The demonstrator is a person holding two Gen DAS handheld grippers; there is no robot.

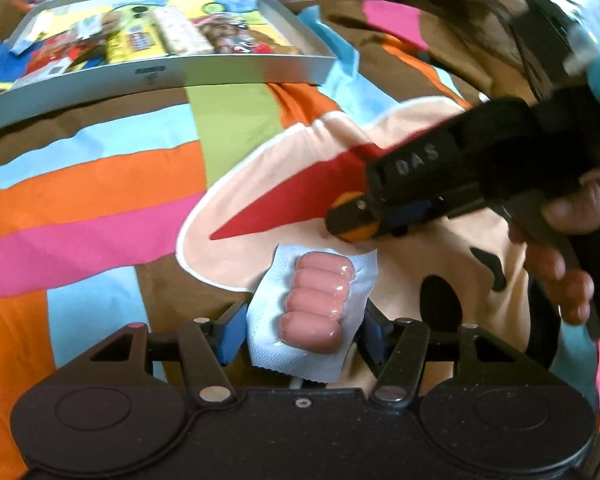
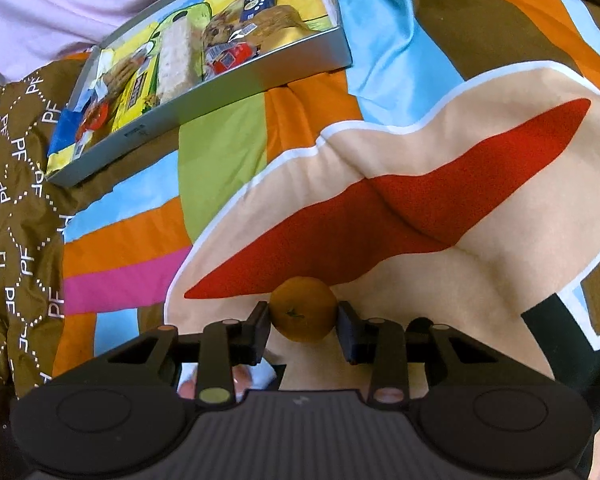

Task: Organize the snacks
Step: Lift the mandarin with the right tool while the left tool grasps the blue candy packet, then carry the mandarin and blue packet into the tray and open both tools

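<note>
At the far left of the left wrist view the shallow grey tray [image 1: 236, 68] lies at about ten o'clock from the left gripper [image 1: 300, 332], well apart from it across the striped bedspread [image 1: 100, 184], with snack packets already lying flat inside it. Moving right, the blue fingers [image 1: 230, 336] of that gripper are closed on the white blister pack of sausages [image 1: 316, 304], pinching it by its two side edges at a middling opening; the pack's long axis runs straight ahead toward twelve o'clock, along the fingers, with the four sausages lying crosswise to it. Further right, at about two o'clock, the right gripper [image 1: 346, 220] comes in with a person's hand [image 1: 568, 240] around its grip. In its own view the right gripper [image 2: 304, 320] has its fingers [image 2: 350, 332] shut at a fairly narrow opening on a small orange fruit [image 2: 303, 309], which sits squarely between them, stem mark facing the camera. From there the tray [image 2: 236, 92] lies at about eleven o'clock, its near wall slanting up to the right. I judge that both loads must travel up and leftward to reach the tray, and that the left hand has the more direct line. The sausage pack, pointing lengthwise ahead, would need a turn to lie in line with the packets beside it.
</note>
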